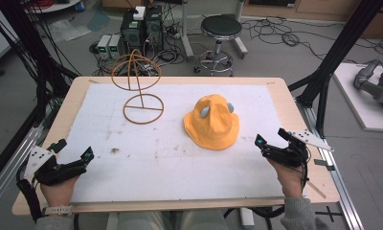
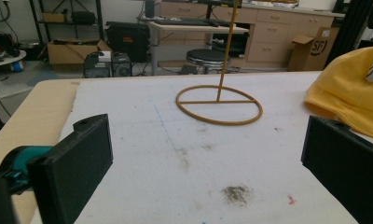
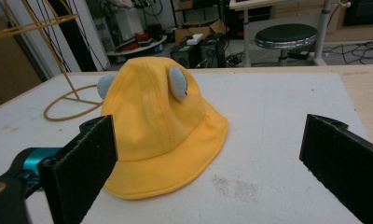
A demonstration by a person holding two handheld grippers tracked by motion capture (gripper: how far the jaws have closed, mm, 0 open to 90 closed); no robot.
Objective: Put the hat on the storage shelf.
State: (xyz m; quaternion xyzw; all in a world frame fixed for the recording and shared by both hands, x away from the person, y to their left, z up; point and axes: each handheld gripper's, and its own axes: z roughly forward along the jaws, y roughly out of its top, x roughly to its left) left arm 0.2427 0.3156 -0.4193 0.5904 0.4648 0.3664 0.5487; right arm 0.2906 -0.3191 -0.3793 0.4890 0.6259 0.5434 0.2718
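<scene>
Yellow bucket hat (image 1: 212, 122) lies right of centre, wire hat stand (image 1: 140, 91) upper left of it; left gripper (image 1: 86, 155) and right gripper (image 1: 271, 139) gape wide, both empty.

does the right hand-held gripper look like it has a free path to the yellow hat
Probably yes. The right hand-held gripper has its jaws wide apart and nothing lies on the white mat between it and the yellow hat; the wire stand stands off on the hat's far side.
</scene>
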